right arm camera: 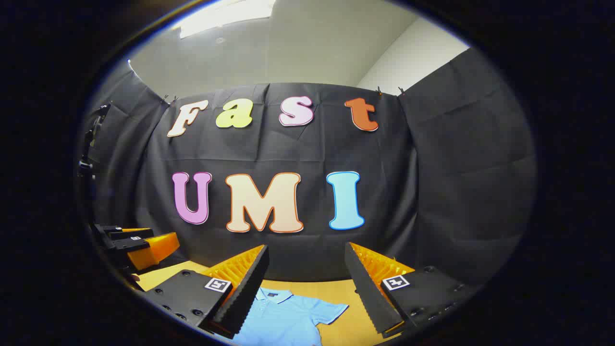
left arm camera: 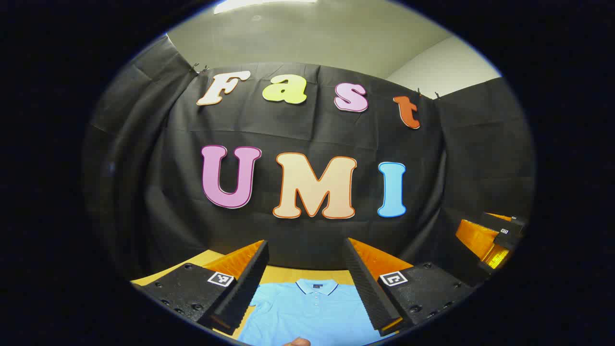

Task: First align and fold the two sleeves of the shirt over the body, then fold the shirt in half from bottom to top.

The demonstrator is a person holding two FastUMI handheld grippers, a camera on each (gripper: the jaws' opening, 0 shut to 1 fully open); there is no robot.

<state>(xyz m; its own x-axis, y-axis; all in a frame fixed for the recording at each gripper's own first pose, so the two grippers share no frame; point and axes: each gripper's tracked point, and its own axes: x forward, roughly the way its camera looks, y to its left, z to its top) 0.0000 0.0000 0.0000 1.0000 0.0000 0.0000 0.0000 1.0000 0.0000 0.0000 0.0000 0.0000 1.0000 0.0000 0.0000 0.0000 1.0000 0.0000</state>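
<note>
Left gripper [left arm camera: 305, 288]: fingers spread, holding nothing, raised above table. Right gripper [right arm camera: 305, 290]: fingers spread, likewise bare. Light blue shirt [left arm camera: 310, 312]: flat on wooden table [right arm camera: 346, 290], collar toward far wall, sleeve out sideways. Black cloth wall [left arm camera: 456, 158]: behind table.

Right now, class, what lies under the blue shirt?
The shirt lies flat on a yellowish table, which shows bare beyond its collar and beside its sleeve. Whatever sits directly beneath the fabric is covered and cannot be seen.
</note>
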